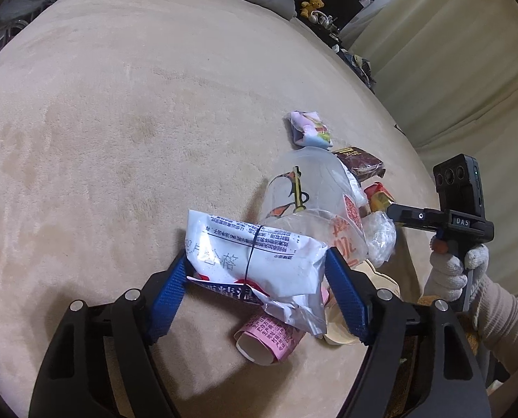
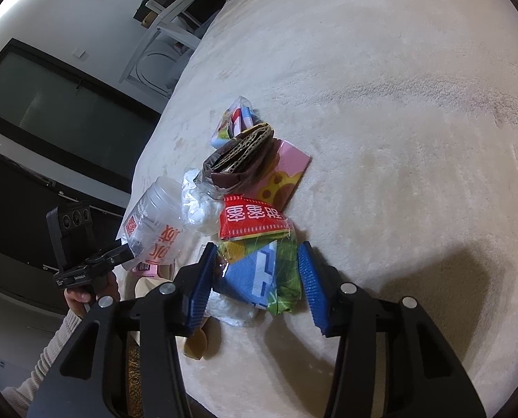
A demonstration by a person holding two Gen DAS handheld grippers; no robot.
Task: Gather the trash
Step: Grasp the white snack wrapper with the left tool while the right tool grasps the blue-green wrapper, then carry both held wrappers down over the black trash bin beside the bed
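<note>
In the left wrist view, the left gripper (image 1: 255, 271) stood with its 2 blue pads on either side of a white printed packet (image 1: 252, 261), both pads pressing its crumpled ends, so it gripped the packet just above the beige blanket (image 1: 119, 122). Under the packet lay a pink rolled paper (image 1: 269, 339), and right behind it a clear plastic bag (image 1: 311, 195) blocked the way to a brown wrapper (image 1: 361, 163) and a pink and white wrapper (image 1: 309, 130) farther toward the blanket's right edge. The right gripper (image 1: 391, 209) reached into the pile from the right, held by a gloved hand (image 1: 457, 268). In the right wrist view, the right gripper (image 2: 257, 271) was clamped on a blue and green wrapper (image 2: 262, 275), with a red packet (image 2: 253, 221) touching it just beyond. Behind that sat a folded cardboard piece (image 2: 245, 153) on a pink sheet (image 2: 283, 170), near the blanket's (image 2: 398, 104) left edge. The clear plastic bag (image 2: 154, 226) lay to the left, beside the left gripper's (image 2: 124, 254) tip and the bare hand (image 2: 84, 294) holding it.
</note>
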